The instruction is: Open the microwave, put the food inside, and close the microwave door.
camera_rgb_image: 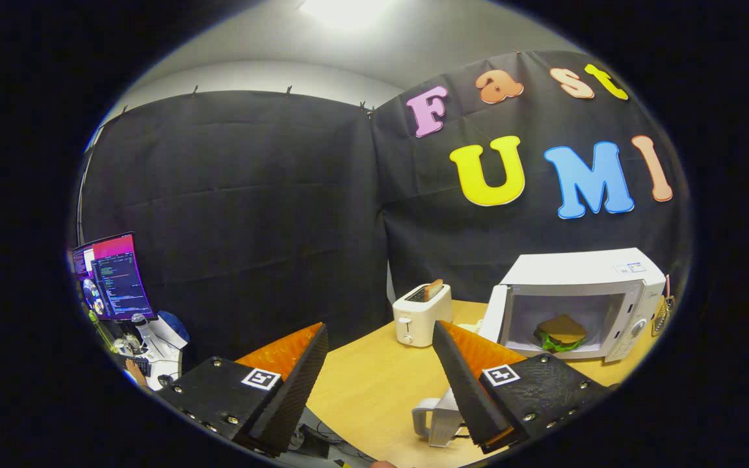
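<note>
White plastic and painted metal make up the microwave (579,302), which sits on a pale wooden table (361,383) beyond and to the right of our gripper (380,335). Its door (493,315) hangs swung open on the left, and a sandwich (560,333) — brown bread over green lettuce — already lies inside the cavity. Our gripper's two fingers stand wide apart and hold nothing, raised above the table and well short of the oven. We judge the door light and stiff, swinging freely on its hinge; its smooth face may slip under a pad, so a push near the free outer edge should serve best. The oven itself could slide if shoved hard. A white toaster (420,313) with a slice in its slot stands left of the door, near its swing path. Far left, a monitor (113,276) glows on a separate desk.
</note>
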